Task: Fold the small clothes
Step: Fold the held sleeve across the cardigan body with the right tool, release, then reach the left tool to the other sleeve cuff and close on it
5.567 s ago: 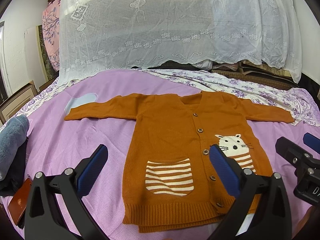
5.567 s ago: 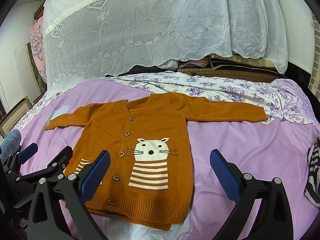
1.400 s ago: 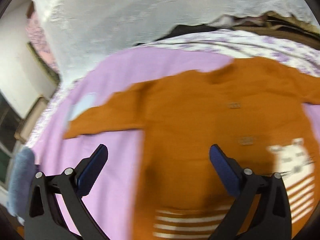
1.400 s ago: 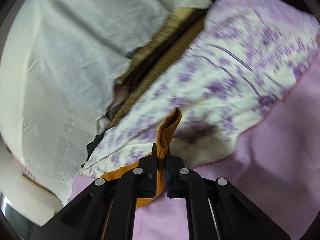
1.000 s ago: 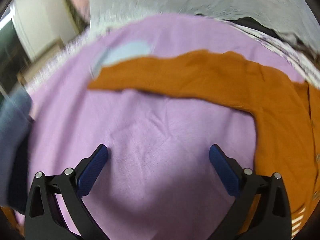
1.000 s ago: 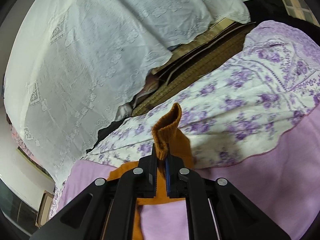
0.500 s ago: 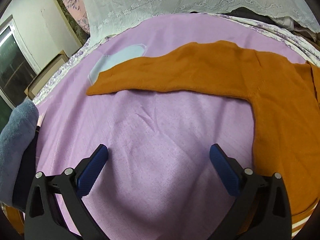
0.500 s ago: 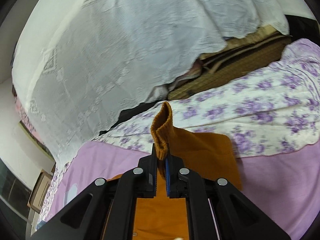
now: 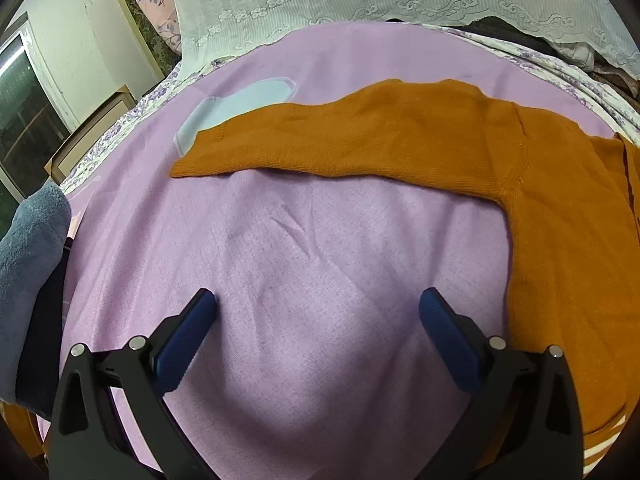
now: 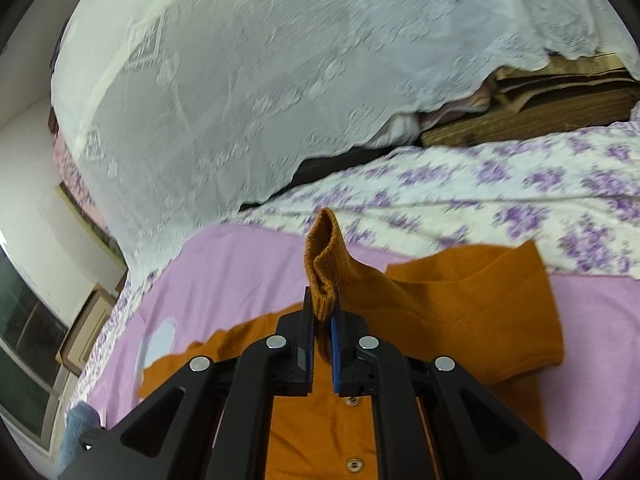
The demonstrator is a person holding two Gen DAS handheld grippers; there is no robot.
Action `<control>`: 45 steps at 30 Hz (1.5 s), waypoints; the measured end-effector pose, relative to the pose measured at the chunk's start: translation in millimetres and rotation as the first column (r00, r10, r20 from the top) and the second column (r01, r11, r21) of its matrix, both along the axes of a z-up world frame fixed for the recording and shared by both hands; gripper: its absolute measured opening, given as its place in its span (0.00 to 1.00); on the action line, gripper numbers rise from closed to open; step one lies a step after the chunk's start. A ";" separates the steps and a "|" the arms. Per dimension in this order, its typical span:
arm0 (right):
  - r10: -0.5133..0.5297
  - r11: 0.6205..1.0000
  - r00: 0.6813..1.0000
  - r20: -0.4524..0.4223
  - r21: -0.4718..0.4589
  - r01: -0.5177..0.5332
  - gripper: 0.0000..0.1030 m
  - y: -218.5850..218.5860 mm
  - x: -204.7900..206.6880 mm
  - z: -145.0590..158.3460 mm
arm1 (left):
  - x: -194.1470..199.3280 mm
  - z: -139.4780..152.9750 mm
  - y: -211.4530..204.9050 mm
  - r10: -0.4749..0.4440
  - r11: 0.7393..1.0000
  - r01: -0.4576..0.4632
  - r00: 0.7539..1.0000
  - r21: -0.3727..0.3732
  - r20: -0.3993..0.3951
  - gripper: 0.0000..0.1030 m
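An orange knit cardigan (image 9: 560, 240) lies on the lilac bedspread (image 9: 300, 260). Its left sleeve (image 9: 340, 140) stretches flat to the left, cuff (image 9: 192, 160) at the far end. My left gripper (image 9: 318, 312) is open and empty, above bare bedspread below that sleeve. My right gripper (image 10: 322, 312) is shut on the right sleeve's ribbed cuff (image 10: 322, 264) and holds it lifted over the cardigan's body (image 10: 320, 432), the sleeve (image 10: 460, 312) folded over toward the button line.
A grey-blue towel (image 9: 28, 272) lies at the bed's left edge. A white lace cover (image 10: 260, 80) drapes a pile at the back. A floral sheet (image 10: 500, 192) lies behind the cardigan. A pale blue patch (image 9: 240, 100) shows by the left cuff.
My right gripper has carried the right sleeve cuff leftward and over the cardigan's body. My left gripper has swung left off the body to hover near the left sleeve, still open.
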State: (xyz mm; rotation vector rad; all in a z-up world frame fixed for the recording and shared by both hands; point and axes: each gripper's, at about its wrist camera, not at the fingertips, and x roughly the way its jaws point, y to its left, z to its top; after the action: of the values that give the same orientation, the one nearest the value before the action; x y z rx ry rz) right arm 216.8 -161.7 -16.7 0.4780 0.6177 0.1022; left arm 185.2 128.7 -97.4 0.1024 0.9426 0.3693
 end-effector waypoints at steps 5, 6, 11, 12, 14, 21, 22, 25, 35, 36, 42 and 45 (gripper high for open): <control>0.041 0.999 0.998 -0.055 -0.033 -0.043 0.07 26.7 9.9 -28.6 | 0.5 -0.2 1.5 -0.001 1.000 0.001 1.000 -0.001 0.001 0.96; 0.047 0.998 0.997 -0.064 -0.040 -0.050 0.07 30.2 10.2 -32.9 | 0.6 -0.3 1.4 -0.001 1.000 0.001 1.000 0.000 0.000 0.96; 0.079 0.991 0.990 -0.114 -0.103 -0.090 0.07 53.9 17.5 -54.9 | 0.3 -0.6 1.1 -0.001 1.000 0.001 1.000 0.000 0.001 0.96; 0.081 0.989 0.989 -0.123 -0.113 -0.095 0.07 57.2 19.0 -57.8 | 0.5 -0.7 0.8 -0.002 1.000 0.002 1.000 0.000 0.000 0.96; 0.105 0.982 0.978 -0.181 -0.134 -0.130 0.10 66.2 26.6 -70.8 | 0.1 -0.9 0.8 -0.002 1.000 0.002 1.000 -0.001 0.001 0.96; 0.178 0.974 0.960 -0.216 -0.098 -0.202 0.34 70.0 22.1 -72.7 | 1.2 -2.1 2.5 -0.002 1.000 0.002 1.000 -0.019 -0.002 0.96; 0.192 0.973 0.956 -0.223 -0.086 -0.215 0.36 67.8 19.2 -68.1 | 1.5 -2.3 3.2 -0.002 1.000 0.002 1.000 -0.023 -0.003 0.96; 0.191 0.971 0.972 -0.139 -0.116 -0.208 0.38 54.5 -0.1 -40.0 | 2.1 -2.7 4.6 -0.003 0.999 0.003 1.000 -0.035 -0.006 0.96; -0.024 0.955 0.953 -0.303 -0.290 -0.068 0.40 2.2 9.0 -82.6 | 7.4 -1.1 10.4 -0.023 0.997 0.022 1.000 -0.079 -0.015 0.96; -0.024 0.954 0.957 -0.289 -0.293 -0.065 0.40 2.0 6.3 -80.3 | 10.5 0.9 14.8 -0.039 0.994 0.037 0.999 -0.108 -0.020 0.96; -0.012 0.964 0.980 -0.200 -0.262 -0.042 0.54 -6.0 -16.6 -56.9 | 26.6 21.0 72.4 -0.003 0.956 0.009 1.000 -0.293 0.020 0.96; 0.044 0.963 0.963 -0.267 -0.244 -0.112 0.71 -9.3 -13.8 -78.6 | 37.6 17.4 116.6 0.070 0.895 -0.062 0.998 -0.442 0.002 0.96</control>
State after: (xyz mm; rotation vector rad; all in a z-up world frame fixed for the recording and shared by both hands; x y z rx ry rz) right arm 203.0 -171.0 -95.3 0.2147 0.8948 0.0332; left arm 222.8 245.3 -80.0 -0.3513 0.9940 0.2090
